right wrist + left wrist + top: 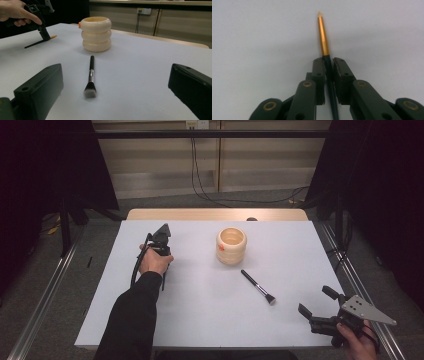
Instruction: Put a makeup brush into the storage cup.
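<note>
Table (200, 320): white top, bare apart from three small things. Ordered here by size.

Cup (231, 245): cream, ribbed in three rings, open mouth up, near the centre toward the far edge. Looks rigid and stable; probably the holder for the brushes (a judgement).

Makeup brush (258, 287): black handle, silver collar, soft grey-tipped head. Lies flat just in front of the cup, head toward the person's right. Light and stiff along the handle; the bristles would crush, so take it at mid-handle.

Thin brush (323, 35): dark handle, gold collar, tiny pale tip. At the left of the table, tilted, its handle end on the surface. Very light, stiff, slim and smooth, so it could pivot or slip between flat pads. Best gripped on the dark handle just behind the collar, and that is where it sits now.

Left gripper (328, 68): jaws drawn together, clamped on the thin brush's handle, the gold part sticking out ahead. It shows pointed down at the table in the right gripper view (46, 37).

Right gripper (315, 302): jaws wide apart, holding nothing, at the near right corner, facing the makeup brush from well back.
</note>
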Demonstrator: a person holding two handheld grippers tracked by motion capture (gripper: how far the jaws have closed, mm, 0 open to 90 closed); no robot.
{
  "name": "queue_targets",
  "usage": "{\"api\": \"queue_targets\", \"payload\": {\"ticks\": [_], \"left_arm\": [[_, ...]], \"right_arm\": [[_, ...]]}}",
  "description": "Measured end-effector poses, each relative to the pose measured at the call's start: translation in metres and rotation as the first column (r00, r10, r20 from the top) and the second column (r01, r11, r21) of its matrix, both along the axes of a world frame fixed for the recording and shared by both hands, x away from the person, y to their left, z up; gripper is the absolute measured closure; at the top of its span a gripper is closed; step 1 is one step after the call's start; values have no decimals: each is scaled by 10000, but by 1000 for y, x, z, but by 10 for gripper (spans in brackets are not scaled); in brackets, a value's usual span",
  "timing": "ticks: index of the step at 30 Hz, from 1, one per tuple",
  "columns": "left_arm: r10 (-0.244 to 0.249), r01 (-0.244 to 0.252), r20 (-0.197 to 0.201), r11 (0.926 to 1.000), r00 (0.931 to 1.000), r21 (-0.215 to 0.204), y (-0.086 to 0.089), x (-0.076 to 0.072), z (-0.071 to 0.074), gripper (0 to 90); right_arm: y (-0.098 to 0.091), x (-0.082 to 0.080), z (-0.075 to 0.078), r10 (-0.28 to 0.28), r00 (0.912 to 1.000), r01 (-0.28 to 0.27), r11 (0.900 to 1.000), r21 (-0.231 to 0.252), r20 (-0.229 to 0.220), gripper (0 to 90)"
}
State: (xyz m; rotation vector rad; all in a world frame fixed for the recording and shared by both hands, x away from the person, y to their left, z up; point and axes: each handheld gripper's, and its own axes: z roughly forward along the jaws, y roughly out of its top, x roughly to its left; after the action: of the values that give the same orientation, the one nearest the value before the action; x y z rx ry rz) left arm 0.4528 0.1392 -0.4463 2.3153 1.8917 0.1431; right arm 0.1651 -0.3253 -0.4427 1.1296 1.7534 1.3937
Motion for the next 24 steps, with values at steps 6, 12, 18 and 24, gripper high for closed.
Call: {"api": "queue_targets", "payload": {"ticks": [6,12,18,24], "left_arm": [[-164,164,-40,9999,9999,28,0,1,-1,836],[-329,330,-119,9994,9994,83,-1,2,-2,835],[-487,487,-116,9988,9987,7,1,2,-1,839],[-502,506,95,9977,9987,-459,9,0,0,839]], "right_arm": [[0,0,0,9,10000,-9,10000,-39,-15,0],[1,1,0,61,10000,-62,10000,-30,-34,0],[0,1,0,54,10000,-54,10000,27,-61,0],[0,1,0,43,10000,-43,10000,6,-43,0]]}}
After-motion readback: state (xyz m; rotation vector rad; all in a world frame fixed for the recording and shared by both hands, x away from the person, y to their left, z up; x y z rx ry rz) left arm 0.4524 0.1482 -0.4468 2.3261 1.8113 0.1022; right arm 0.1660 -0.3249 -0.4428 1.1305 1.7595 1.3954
